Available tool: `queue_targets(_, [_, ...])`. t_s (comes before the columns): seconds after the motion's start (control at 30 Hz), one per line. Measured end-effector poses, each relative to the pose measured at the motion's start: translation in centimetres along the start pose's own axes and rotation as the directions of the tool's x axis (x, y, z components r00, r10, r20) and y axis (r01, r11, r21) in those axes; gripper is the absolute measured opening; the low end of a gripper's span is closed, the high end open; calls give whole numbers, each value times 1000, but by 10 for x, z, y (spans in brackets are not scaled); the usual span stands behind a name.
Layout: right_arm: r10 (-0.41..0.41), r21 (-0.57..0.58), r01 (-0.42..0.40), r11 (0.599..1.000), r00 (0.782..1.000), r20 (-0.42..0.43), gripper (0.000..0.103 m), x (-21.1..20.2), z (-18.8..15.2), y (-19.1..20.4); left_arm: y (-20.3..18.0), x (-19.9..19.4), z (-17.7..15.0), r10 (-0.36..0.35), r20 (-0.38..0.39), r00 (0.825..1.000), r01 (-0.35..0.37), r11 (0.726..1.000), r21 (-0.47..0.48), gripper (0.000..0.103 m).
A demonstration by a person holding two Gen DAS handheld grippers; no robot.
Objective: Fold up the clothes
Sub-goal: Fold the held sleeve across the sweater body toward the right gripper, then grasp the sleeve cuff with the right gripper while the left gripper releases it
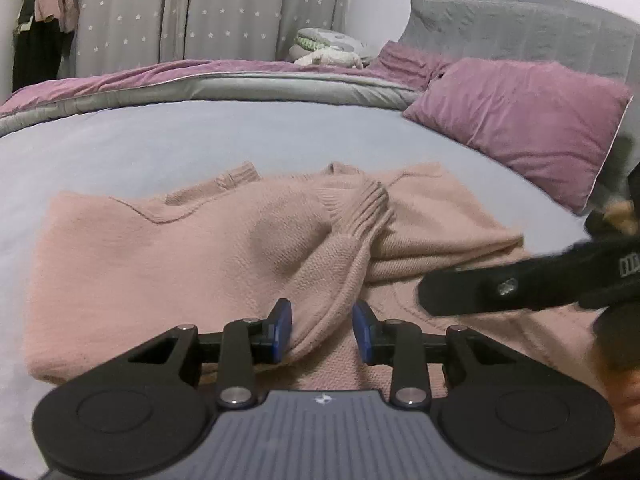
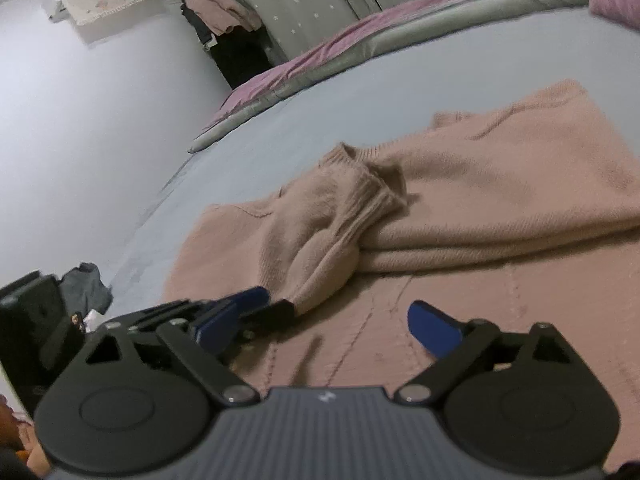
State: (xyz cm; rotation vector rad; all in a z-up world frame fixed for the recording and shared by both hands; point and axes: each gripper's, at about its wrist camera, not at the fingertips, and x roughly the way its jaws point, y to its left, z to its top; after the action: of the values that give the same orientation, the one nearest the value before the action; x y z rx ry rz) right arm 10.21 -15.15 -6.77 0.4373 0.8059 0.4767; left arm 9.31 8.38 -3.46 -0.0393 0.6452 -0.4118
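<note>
Pink knit sweater [image 1: 168, 264] is lying flat on the bed [image 1: 160, 140], one sleeve [image 1: 344, 248] crossing the body. Left tool [image 1: 322, 330] is sitting spread, straddling that sleeve, likely lining up a pinch. Right tool [image 2: 336, 320] is hovering spread beside it, gripping nothing.

- A bed with a pale blue sheet [image 1: 168, 136] fills the near scene.
- A purple pillow [image 1: 516, 120] lies at far right, against a grey headboard [image 1: 520, 28].
- Grey star-patterned curtains [image 1: 224, 12] hang along the far wall.
- Clothes [image 1: 48, 4] hang at far left.
</note>
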Motion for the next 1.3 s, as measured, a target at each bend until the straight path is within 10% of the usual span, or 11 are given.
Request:
queue_targets(0.53, [82,218,-83,972,997,13,71,67,23,-4,64,-45,11,174,22,984,-167,966,-196,41])
queue_targets(0.73, [50,288,-50,956,999,7,54,90,24,3,90,-54,10,227,-8,974,-222,943,-246,51])
queue_targets(0.87, [25,301,-28,953,1000,13,21,93,32,17,100,-57,8,275,-34,961,-274,927,-258,64])
queue_targets(1.3, [82,184,-105,977,989,124,15,76,115,101,113,-64,-5,170,-117,978,-194,953,-233,84])
